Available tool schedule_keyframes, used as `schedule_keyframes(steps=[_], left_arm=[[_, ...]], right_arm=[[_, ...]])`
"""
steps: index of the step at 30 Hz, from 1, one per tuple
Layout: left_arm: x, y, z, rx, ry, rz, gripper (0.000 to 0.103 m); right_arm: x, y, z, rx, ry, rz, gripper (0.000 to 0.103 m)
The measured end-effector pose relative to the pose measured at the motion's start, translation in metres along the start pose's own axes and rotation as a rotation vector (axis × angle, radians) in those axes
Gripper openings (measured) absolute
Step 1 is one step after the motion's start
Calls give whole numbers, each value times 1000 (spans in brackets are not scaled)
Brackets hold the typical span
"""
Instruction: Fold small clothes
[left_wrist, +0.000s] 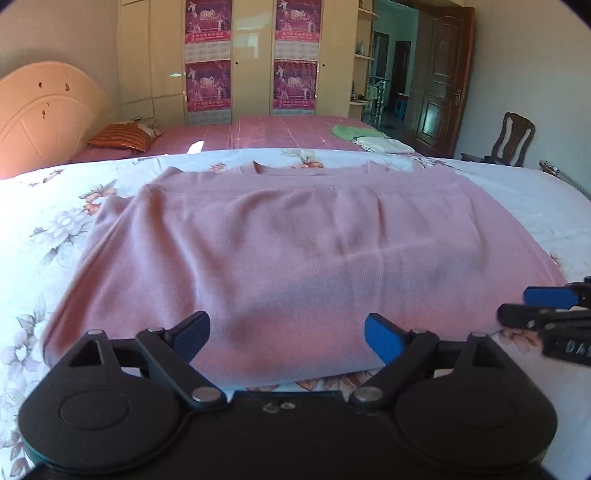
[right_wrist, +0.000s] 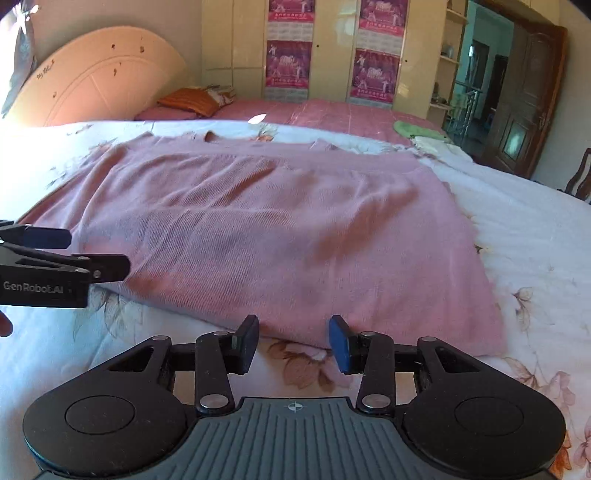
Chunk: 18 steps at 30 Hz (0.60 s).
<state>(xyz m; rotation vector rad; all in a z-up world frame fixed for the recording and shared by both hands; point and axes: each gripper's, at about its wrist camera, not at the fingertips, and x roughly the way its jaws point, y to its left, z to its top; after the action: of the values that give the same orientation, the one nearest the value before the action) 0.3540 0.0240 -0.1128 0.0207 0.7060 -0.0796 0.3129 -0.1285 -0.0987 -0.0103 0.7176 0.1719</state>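
A pink knit top (left_wrist: 280, 243) lies flat on the floral bedsheet (left_wrist: 44, 229), its neckline at the far side and its hem towards me. It also shows in the right wrist view (right_wrist: 266, 229). My left gripper (left_wrist: 286, 338) is open and empty, its blue pads just over the near hem. My right gripper (right_wrist: 293, 343) is open and empty at the near hem, further right. The right gripper shows side-on at the right edge of the left wrist view (left_wrist: 517, 306). The left gripper shows at the left edge of the right wrist view (right_wrist: 99, 254).
A second bed with a pink cover (left_wrist: 280, 133) stands behind, with an orange pillow (left_wrist: 122, 136) and folded green and white clothes (left_wrist: 369, 138). A wardrobe (left_wrist: 251, 55), an open door (left_wrist: 436, 85) and a wooden chair (left_wrist: 513, 140) lie beyond.
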Motion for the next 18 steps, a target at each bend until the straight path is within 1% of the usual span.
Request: schedule_keyframes(steps=[1,2,3,4,5,6,7,8,9,10,11,12,13,14,15,16,17,18], left_arm=[[3,5,-1,-8,6,11,91],[8,12,0,-21,30,28,91],[12,20,-4,-33,47,51,91],[13,29,-8,-47,55,53,92],[9,39,-11,-60,48,35,92],[4,46,-13,-58,47,44,92],[0,53,-15,-46,49,70,92],[-4,60,-15,-41,41,93,90],[-9,68,-17,-55,14,107,89],[-16,79,-19,-94,-33,97,89],[-18,86,-20,-123,-46,73,90],[-14,93,-22,-143,-15,53,90],[-9,94,-24,-120,8,48,90],[-8,90,-23,-79,8,56,90],[-7,88,-21,-73,22,62,89],[-8,88,-18,-84,27,62,88],[-12,87,-15,-98,16,60,86],[-16,87,-14,-103,-3,59,86]], right_arm=[[-1,-5,3,23,-13,-12,41],[0,-10,6,28,-16,-34,41],[3,-14,6,19,-6,-65,41],[8,-20,3,6,22,-113,41],[15,-30,-2,7,73,-157,41],[12,-47,-8,53,63,-119,42],[8,-59,-9,95,77,-101,44],[2,-66,-8,111,82,-96,44],[-4,-68,-6,110,67,-123,44],[-10,-69,-5,100,33,-152,44],[-15,-71,-4,100,5,-152,44],[-16,-73,-4,118,-13,-144,44],[-13,-76,-6,135,-1,-144,44],[-6,-77,-8,136,41,-153,44],[1,-76,-11,119,72,-168,44],[-1,-75,-12,111,58,-171,44],[-4,-74,-10,113,67,-174,44],[-8,-74,-6,124,54,-168,44]])
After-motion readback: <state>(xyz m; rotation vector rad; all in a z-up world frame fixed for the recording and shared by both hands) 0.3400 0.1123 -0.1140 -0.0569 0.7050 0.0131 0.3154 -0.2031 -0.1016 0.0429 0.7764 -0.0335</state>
